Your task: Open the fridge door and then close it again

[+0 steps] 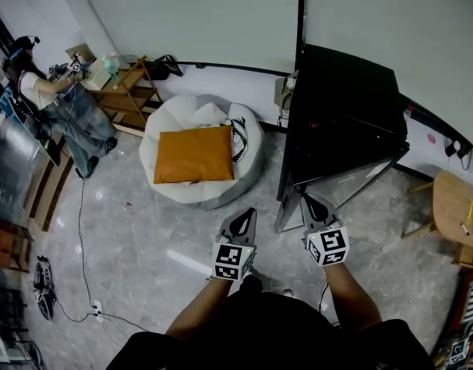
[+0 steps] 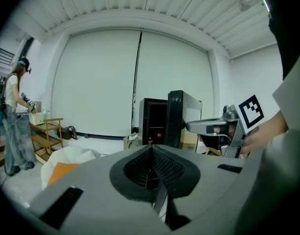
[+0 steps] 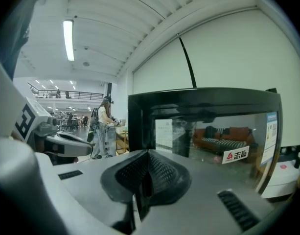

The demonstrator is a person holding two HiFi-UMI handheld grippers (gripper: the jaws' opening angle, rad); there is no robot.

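The black fridge (image 1: 344,106) stands at the right of the head view, its glass door (image 1: 340,187) swung partly open toward me. My right gripper (image 1: 309,203) is just in front of the door's free edge, jaws shut and empty. In the right gripper view (image 3: 148,153) the glass door (image 3: 213,141) fills the space ahead. My left gripper (image 1: 246,218) hovers left of the door, shut on nothing. From the left gripper view (image 2: 152,148) I see the dark fridge interior (image 2: 153,124), the door edge (image 2: 175,119) and the right gripper (image 2: 206,126).
A white beanbag (image 1: 224,187) with an orange cushion (image 1: 194,154) lies left of the fridge. A person (image 1: 59,106) stands by a wooden shelf (image 1: 132,91) at the far left. A wooden table (image 1: 452,206) is at the right edge. A cable (image 1: 83,237) runs across the floor.
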